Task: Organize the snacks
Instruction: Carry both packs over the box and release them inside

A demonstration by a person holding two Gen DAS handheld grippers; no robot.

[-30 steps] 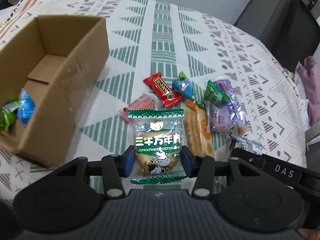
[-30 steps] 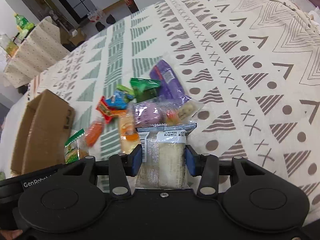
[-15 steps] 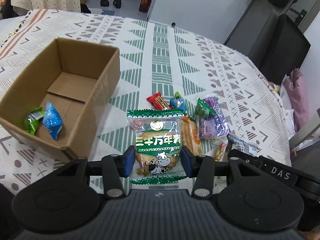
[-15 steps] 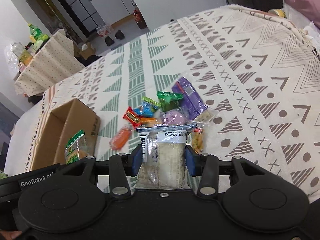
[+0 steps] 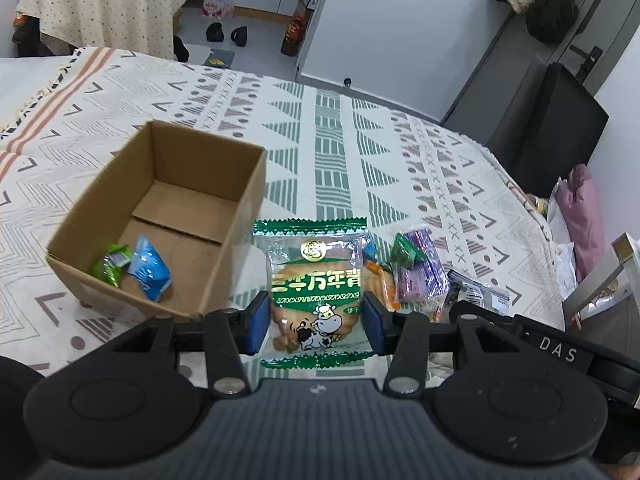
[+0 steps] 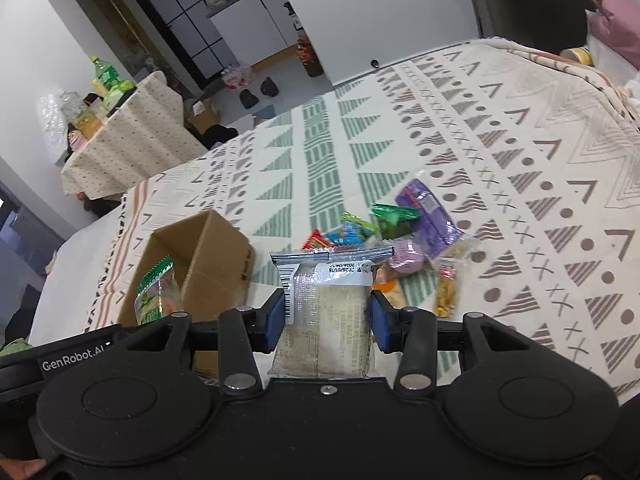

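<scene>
Up front, the left tongs [image 5: 315, 322] pinch a clear, green-edged biscuit packet [image 5: 314, 288] by its two sides, blue pads pressed into the crinkly film; a cartoon cow is printed low on it and a pale round biscuit shows through. The packet hangs above the surface, just right of the cardboard box [image 5: 240, 216]. Likewise the right tongs [image 6: 326, 322] squeeze a silvery, translucent wafer packet [image 6: 326, 312], printed back facing up with a barcode strip at its left corner; it also hangs clear of the cloth, right of the box.

The box is plain brown corrugated card, open-topped, its floor flaps showing a seam. Inside lie a green sweet wrapper [image 5: 112, 266] and a glossy blue pouch [image 5: 148, 270], touching each other near the front wall.

Right of the held biscuit packet lies the loose heap of snacks [image 5: 416, 276]: purple film packs, a green foil piece, orange sticks, all overlapping. From the right wrist view a red bar [image 6: 316, 241] and a blue-patterned sweet [image 6: 350, 232] lie at its near-left edge, partly hidden behind the wafer packet.

Beneath everything spreads a cream tablecloth [image 5: 360, 152] with green and brown triangle bands, soft and slightly rumpled. Nothing stands between the left packet and the box's open top.
</scene>
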